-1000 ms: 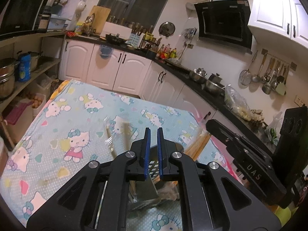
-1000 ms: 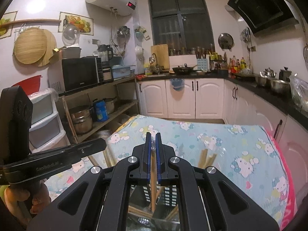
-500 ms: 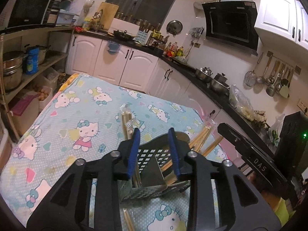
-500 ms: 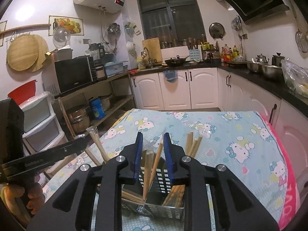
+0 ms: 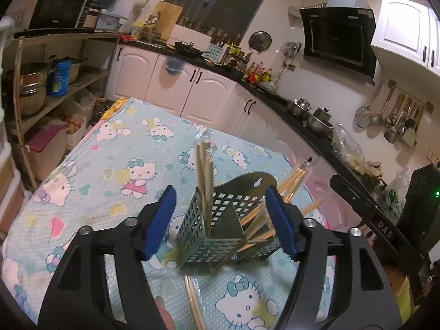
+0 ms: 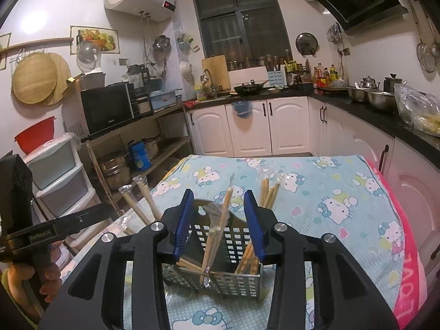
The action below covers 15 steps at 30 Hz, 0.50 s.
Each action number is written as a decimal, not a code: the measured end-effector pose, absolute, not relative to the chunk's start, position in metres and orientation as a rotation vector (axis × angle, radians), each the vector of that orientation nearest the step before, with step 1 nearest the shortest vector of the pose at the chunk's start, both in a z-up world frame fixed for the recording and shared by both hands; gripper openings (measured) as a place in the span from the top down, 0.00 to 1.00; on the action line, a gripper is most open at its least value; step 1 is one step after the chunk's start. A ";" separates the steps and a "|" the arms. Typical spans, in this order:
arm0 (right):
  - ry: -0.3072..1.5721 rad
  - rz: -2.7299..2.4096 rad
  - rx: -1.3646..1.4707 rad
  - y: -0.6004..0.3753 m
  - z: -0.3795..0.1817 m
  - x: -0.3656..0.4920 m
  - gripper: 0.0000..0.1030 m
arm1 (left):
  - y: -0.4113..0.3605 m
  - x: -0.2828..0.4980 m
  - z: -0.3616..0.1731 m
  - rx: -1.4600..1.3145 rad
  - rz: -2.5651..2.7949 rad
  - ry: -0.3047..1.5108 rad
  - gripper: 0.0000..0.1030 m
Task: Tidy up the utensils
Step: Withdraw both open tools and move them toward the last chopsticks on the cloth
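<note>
- Since a second ago both grippers have let go of the wrapped chopsticks they were clamped on and drawn back, so the whole holder now shows in each view.
- The left gripper [image 5: 220, 220] has its blue fingers [image 5: 161, 221] spread wide and opening, with nothing pressed between them; the holder [image 5: 220, 233] sits in the gap beyond the tips.
- The right gripper [image 6: 220, 221] is about half open and opening too; a wrapped pair of chopsticks [image 6: 217, 231] leans between the fingers [image 6: 181, 222] without either one pressing on it.
- The holder [image 6: 217, 272], a perforated metal basket with compartments, stands on the surface, which is covered by a cartoon-cat cloth [image 6: 316, 192].
- In the left view one wrapped pair [image 5: 205, 173] stands upright in the left compartment, and several chopsticks [image 5: 291, 181] lean out to the right.
- More wrapped chopsticks [image 5: 194, 302] lie flat on the cloth just in front of the holder.
</note>
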State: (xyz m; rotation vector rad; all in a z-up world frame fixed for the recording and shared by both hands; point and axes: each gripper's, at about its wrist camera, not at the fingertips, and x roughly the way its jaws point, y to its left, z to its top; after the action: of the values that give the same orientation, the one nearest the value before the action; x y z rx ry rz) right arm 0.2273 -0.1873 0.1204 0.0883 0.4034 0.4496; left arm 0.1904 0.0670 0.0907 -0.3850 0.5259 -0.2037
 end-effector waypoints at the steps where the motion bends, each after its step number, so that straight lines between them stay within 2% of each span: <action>1: 0.402 0.451 0.088 -0.188 0.121 0.226 0.62 | 0.067 0.188 0.091 -0.385 -0.203 0.526 0.36; 5: 0.394 0.457 0.080 -0.189 0.125 0.214 0.59 | 0.068 0.179 0.087 -0.382 -0.201 0.534 0.31; 7: 0.396 0.461 0.079 -0.190 0.125 0.208 0.57 | 0.067 0.175 0.086 -0.379 -0.202 0.537 0.25; 15: 0.414 0.453 0.070 -0.196 0.117 0.188 0.50 | 0.063 0.158 0.076 -0.362 -0.198 0.557 0.11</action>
State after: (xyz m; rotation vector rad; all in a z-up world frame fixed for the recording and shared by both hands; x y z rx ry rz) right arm 0.1878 -0.1961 0.1167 0.0704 0.4138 0.4534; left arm 0.1575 0.0634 0.0760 -0.3621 0.5569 -0.1979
